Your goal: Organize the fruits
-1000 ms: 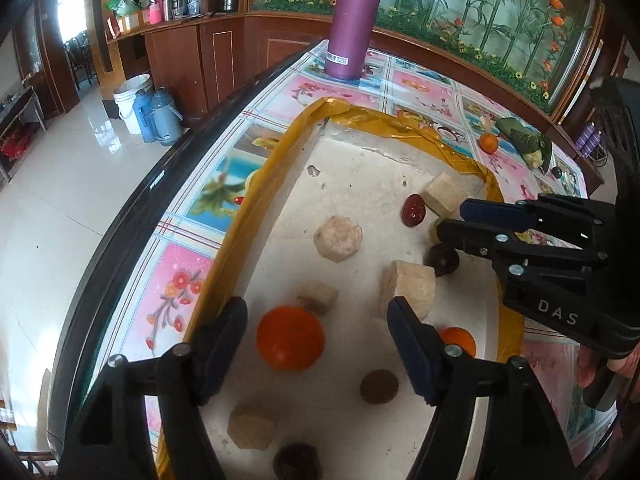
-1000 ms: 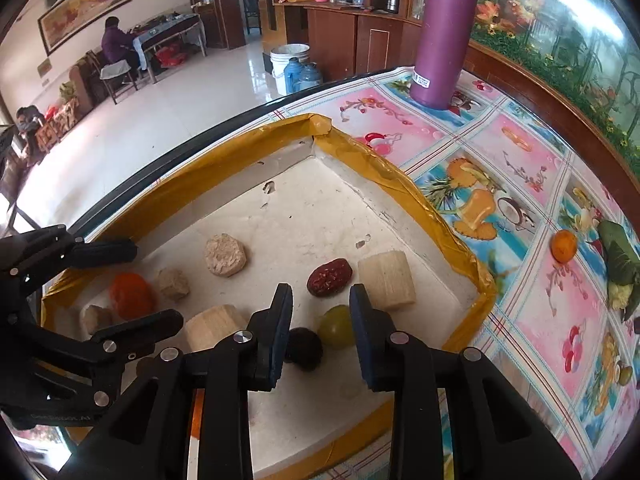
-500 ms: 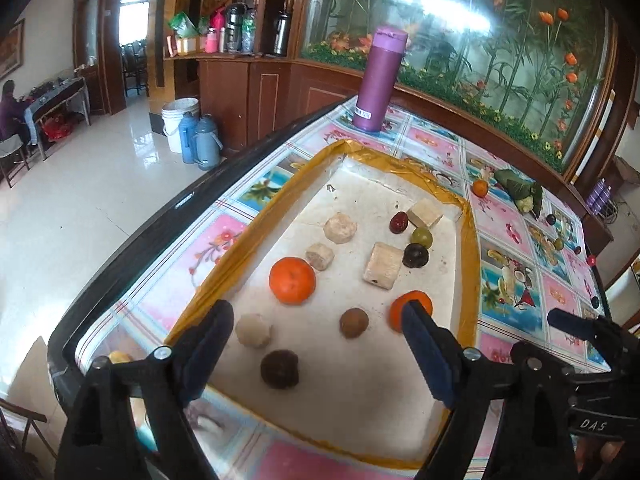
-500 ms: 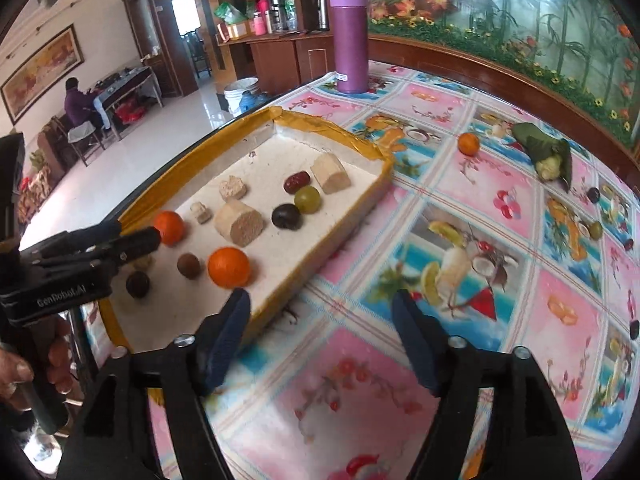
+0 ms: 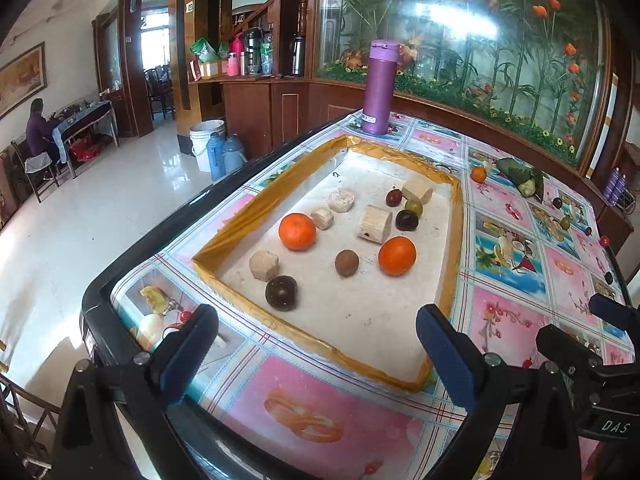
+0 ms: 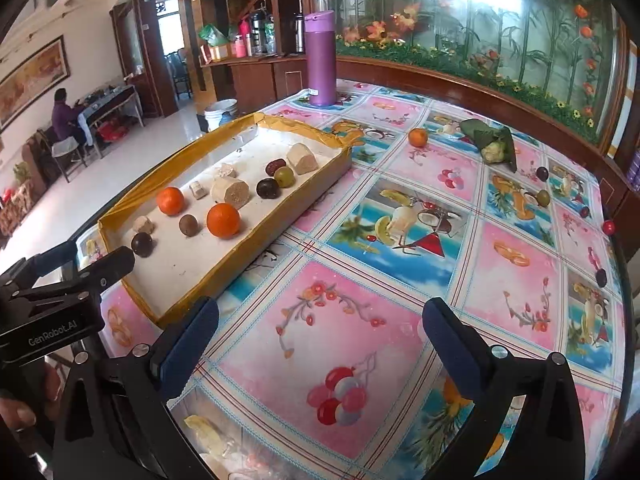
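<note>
Left gripper [image 5: 316, 344]: you are holding it wide open over the near end of the tray, jaws just been opening, nothing between them.
Right gripper [image 6: 320, 336]: you are keeping it spread wide above bare tablecloth [image 6: 400, 280], jaws just been opening, empty.
Tray [image 5: 224, 240]: yellow-edged, lying on the table's left side.
Fruits: two oranges [image 5: 297, 231] [image 5: 397, 256], dark and green small fruits, pale chunks all sitting inside the tray.
Strays: one orange [image 6: 418, 137] and several small fruits lying out on the cloth, well apart from the tray.
</note>
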`<state>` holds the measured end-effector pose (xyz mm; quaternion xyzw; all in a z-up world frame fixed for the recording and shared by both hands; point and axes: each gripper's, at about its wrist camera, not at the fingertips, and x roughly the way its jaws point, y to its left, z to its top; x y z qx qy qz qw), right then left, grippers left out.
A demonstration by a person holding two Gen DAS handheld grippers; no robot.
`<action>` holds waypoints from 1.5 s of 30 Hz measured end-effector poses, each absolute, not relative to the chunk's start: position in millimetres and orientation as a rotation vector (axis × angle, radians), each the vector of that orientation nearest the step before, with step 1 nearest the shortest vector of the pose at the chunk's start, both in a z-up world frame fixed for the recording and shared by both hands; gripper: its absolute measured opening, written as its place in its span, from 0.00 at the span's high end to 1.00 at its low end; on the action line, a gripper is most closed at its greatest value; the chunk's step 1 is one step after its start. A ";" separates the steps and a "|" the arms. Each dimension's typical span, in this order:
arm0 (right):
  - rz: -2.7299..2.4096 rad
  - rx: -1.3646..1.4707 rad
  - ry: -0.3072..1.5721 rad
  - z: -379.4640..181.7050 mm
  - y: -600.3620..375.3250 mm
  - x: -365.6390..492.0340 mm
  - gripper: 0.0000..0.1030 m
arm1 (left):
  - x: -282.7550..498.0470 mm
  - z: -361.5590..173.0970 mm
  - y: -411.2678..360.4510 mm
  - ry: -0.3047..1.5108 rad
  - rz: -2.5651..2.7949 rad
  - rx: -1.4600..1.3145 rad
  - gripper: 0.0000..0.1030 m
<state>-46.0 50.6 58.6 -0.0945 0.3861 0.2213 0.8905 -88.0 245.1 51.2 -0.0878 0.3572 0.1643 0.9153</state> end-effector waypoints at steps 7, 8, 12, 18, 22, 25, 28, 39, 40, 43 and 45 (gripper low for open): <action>0.345 -0.162 0.806 50.3 50.7 -56.4 0.00 | -93.0 43.6 258.3 0.761 0.280 -0.160 0.02; 0.330 -0.155 0.804 50.1 49.9 -58.0 0.00 | -92.6 43.7 260.0 0.762 0.275 -0.159 0.02; 0.290 -0.119 0.820 48.8 48.5 -62.0 0.00 | -95.4 47.5 262.9 0.749 0.244 -0.154 0.02; 0.268 -0.123 0.835 47.5 51.9 -70.7 0.00 | -100.8 54.7 264.8 0.723 0.203 -0.157 0.02; 0.256 -0.119 0.844 47.0 51.0 -74.4 0.00 | -103.9 58.0 261.6 0.720 0.174 -0.154 0.02; 0.249 -0.114 0.851 46.6 48.7 -76.6 0.00 | -105.8 58.9 260.0 0.722 0.163 -0.160 0.02; 0.246 -0.114 0.851 47.6 46.8 -79.5 0.00 | -107.5 59.2 258.4 0.722 0.147 -0.168 0.02; 0.238 -0.113 0.849 50.0 40.6 -85.3 0.00 | -114.1 61.6 253.6 0.712 0.110 -0.181 0.00; 0.239 -0.112 0.849 49.9 39.9 -86.0 0.00 | -115.6 62.3 253.7 0.701 0.113 -0.183 0.00; 0.240 -0.105 0.860 48.1 38.5 -86.9 0.00 | -119.0 65.0 254.2 0.676 0.136 -0.168 0.00; 0.239 -0.102 0.865 46.9 37.7 -87.7 0.00 | -119.2 65.0 254.8 0.675 0.131 -0.172 0.00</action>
